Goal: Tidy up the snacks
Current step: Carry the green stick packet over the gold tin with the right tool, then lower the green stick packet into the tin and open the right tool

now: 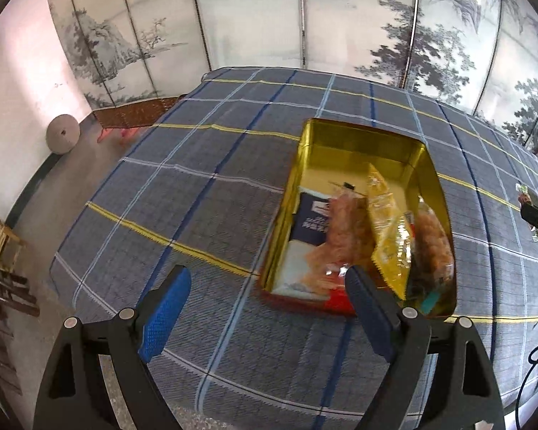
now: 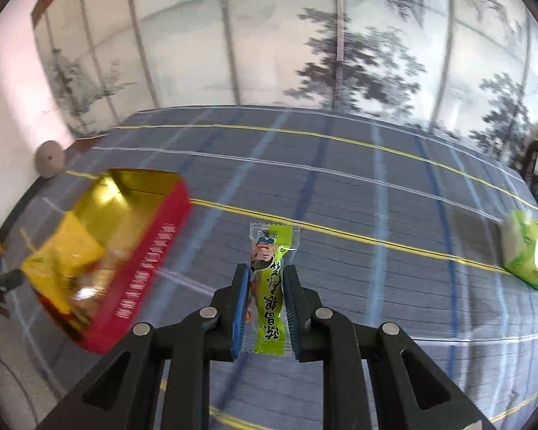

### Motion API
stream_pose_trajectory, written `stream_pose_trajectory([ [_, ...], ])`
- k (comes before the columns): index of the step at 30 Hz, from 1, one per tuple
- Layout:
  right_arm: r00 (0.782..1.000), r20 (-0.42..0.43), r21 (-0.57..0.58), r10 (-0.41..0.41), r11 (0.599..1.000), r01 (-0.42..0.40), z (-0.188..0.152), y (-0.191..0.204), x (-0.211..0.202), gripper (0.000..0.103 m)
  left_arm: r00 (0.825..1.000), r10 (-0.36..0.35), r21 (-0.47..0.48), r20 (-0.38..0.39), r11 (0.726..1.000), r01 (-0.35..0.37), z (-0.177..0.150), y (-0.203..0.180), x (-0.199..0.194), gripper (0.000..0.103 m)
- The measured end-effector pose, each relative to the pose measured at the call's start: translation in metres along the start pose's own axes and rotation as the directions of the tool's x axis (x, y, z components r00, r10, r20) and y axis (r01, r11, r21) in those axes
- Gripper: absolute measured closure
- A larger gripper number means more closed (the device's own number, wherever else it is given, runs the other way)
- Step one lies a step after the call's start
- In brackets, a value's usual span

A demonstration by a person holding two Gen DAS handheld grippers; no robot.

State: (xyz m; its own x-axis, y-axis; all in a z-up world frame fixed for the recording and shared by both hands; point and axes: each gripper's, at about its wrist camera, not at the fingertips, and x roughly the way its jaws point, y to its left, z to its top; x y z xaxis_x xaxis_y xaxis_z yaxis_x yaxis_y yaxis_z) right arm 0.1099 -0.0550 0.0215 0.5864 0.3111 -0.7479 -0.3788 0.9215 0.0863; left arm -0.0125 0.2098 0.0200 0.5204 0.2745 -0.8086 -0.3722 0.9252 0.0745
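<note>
The right claw [image 2: 267,279] was clamped on a long green-and-clear snack stick [image 2: 269,286], its blue pads pressed against both sides of the wrapper, which stuck out past the fingertips above the checked cloth [image 2: 358,186] covering the tabletop. The left claw [image 1: 265,283] stood wide apart with nothing between its blue pads, hanging just over the near end of the red tin [image 1: 358,157].

The tin, gold inside and red outside, sat on the cloth toward the middle of the tabletop, its lid off. Inside it lay several packets heaped toward the near end: a dark blue and white packet [image 1: 310,222] along the left wall, a clear bag of orange-brown pieces [image 1: 348,229] and a yellow packet [image 1: 387,222] leaning over them. The far end of the tin showed bare gold floor.

A pale green pack [image 2: 527,251] lay near the tabletop's right edge, well apart from the tin. A painted folding screen [image 1: 269,18] stood behind the tabletop's far edge.
</note>
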Motion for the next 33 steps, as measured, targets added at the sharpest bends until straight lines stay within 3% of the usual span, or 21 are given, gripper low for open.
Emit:
stream_pose_trajectory([
  [12, 0.988, -0.038, -0.096, 0.147, 0.984, -0.15, 0.01, 0.101, 0.014, 0.083, 0.999, 0.046, -0.043, -0.007, 0.998, -0.046, -0.007, 0.037, 0.0, 0.017],
  [33, 0.986, -0.094, -0.113, 0.136, 0.983, -0.147, 0.004, 0.144, 0.044, 0.083, 0.997, 0.074, -0.048, -0.025, 0.996, -0.076, -0.013, 0.057, 0.003, 0.016],
])
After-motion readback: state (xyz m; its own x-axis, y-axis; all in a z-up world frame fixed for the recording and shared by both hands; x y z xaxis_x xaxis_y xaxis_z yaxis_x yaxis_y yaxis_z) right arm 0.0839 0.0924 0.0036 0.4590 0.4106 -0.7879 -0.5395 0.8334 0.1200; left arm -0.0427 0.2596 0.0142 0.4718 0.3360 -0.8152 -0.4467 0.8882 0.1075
